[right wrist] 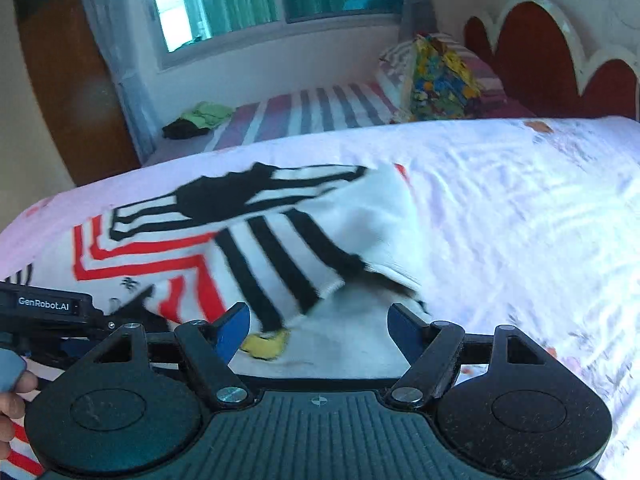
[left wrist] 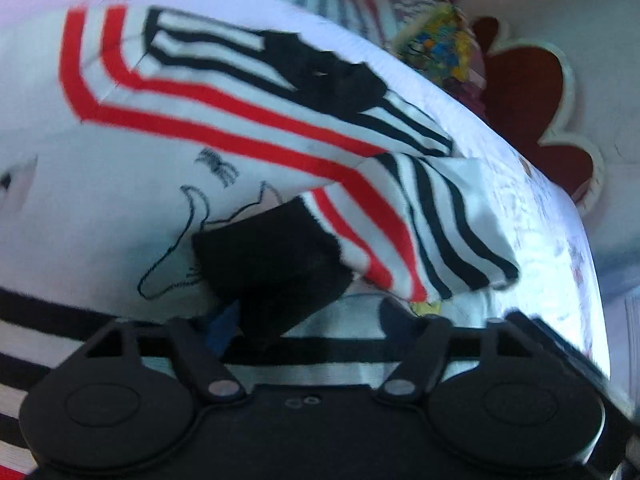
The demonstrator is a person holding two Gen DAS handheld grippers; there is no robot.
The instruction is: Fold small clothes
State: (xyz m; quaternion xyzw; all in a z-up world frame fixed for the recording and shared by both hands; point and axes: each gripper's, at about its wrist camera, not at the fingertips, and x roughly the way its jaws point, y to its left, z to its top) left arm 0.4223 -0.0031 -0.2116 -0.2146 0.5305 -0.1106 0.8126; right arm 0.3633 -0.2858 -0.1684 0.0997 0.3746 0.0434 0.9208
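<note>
The striped sweater (right wrist: 256, 236) lies on the bed (right wrist: 520, 208). Right tongs (right wrist: 318, 330) gape wide, empty, beside its sleeve. Left tongs (left wrist: 316, 320): state indiscernible.

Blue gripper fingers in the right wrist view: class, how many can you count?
2. One blue finger sits left of the cloth's hanging edge, the other to its right, apart, both above the striped garment.

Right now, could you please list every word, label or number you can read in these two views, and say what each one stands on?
"GenRobot.AI": white letters on the black housing of the left gripper, seen in the right wrist view.
The black scribble printed on the white red-and-black striped garment is too blurred to read.
Nothing else is legible.
</note>
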